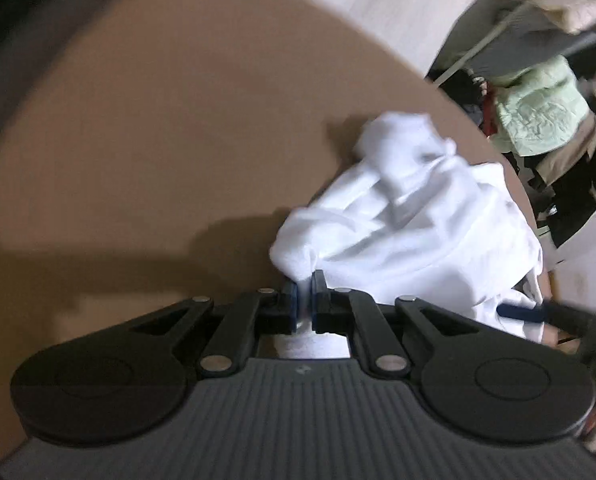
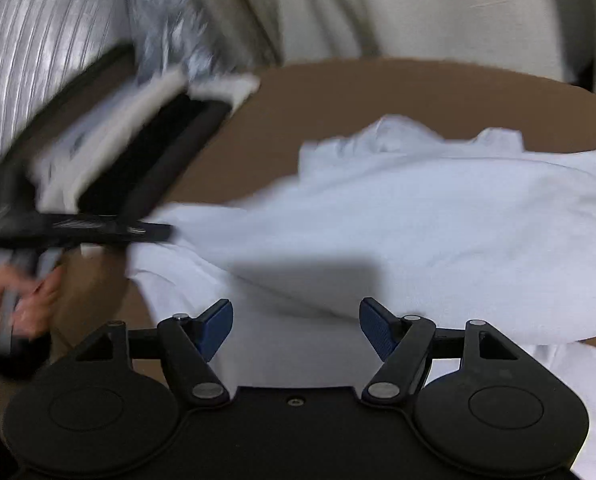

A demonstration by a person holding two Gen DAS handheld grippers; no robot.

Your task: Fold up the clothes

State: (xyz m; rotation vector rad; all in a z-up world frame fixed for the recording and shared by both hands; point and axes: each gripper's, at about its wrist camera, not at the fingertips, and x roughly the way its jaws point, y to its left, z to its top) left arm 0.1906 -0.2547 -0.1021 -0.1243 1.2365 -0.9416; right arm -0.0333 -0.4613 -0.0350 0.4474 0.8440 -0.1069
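Observation:
A white garment (image 1: 414, 216) lies crumpled on the brown table (image 1: 137, 140). My left gripper (image 1: 305, 296) is shut on a bunched edge of the white garment. It also shows in the right wrist view (image 2: 153, 232) at the left, pinching the garment's edge. The garment (image 2: 398, 220) spreads across the table in the right wrist view. My right gripper (image 2: 295, 326) is open, its blue pads (image 2: 378, 332) just above the cloth's near part, holding nothing.
A pile of other clothes, including a pale green piece (image 1: 538, 112), lies beyond the table's right edge. A black tray with white cloth (image 2: 109, 160) sits at the table's left side. A hand (image 2: 13, 300) holds the left gripper.

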